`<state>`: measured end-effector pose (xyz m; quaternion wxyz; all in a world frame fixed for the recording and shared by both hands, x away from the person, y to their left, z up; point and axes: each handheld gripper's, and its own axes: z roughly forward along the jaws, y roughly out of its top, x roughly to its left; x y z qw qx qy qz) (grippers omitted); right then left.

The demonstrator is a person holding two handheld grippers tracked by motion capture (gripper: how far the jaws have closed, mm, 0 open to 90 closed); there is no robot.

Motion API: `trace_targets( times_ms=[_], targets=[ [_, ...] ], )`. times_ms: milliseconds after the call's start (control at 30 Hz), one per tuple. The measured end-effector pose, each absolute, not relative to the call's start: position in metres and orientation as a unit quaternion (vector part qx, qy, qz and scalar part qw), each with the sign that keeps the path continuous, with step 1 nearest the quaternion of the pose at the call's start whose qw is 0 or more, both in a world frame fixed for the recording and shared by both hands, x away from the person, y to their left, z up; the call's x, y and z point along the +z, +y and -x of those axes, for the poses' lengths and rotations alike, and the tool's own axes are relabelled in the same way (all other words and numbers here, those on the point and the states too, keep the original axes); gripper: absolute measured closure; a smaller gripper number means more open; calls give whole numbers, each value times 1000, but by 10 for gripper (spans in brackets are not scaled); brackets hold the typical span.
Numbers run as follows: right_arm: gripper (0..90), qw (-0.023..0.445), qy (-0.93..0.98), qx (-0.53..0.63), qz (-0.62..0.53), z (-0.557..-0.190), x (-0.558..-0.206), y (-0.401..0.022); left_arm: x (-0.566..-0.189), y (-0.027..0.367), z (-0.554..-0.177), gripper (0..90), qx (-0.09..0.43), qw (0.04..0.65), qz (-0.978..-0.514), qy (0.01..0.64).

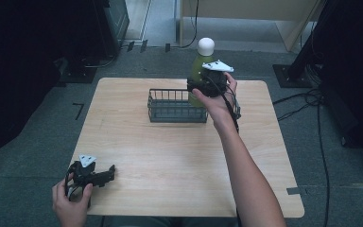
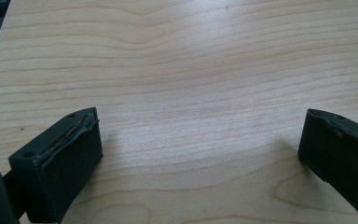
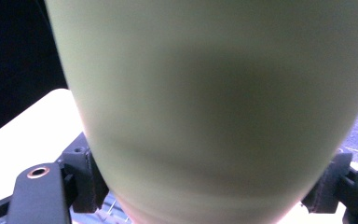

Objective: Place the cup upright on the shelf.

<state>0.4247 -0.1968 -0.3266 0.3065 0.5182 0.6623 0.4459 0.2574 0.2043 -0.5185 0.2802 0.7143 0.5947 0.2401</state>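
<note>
A person's right arm reaches forward across a pale wooden table (image 1: 170, 156), the right hand (image 1: 217, 101) holding the right gripper (image 1: 199, 87) raised at the far side. Its jaws are clamped around the body of a smooth, rounded green bottle (image 1: 199, 66) with a white ball-shaped cap, held upright over the right end of a dark wire basket (image 1: 172, 106). The left hand (image 1: 71, 201) rests at the near left corner, holding the left gripper (image 1: 108, 172) low over the bare wood grain, its black padded jaws spread wide and holding nothing.
</note>
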Motion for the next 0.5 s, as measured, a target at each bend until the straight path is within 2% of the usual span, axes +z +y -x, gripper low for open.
trace_targets(
  times_ms=[500],
  targets=[
    [200,311,656,421,-543,-454,-352,-191,-519,204,-257,0,240,280,-715,594]
  ],
)
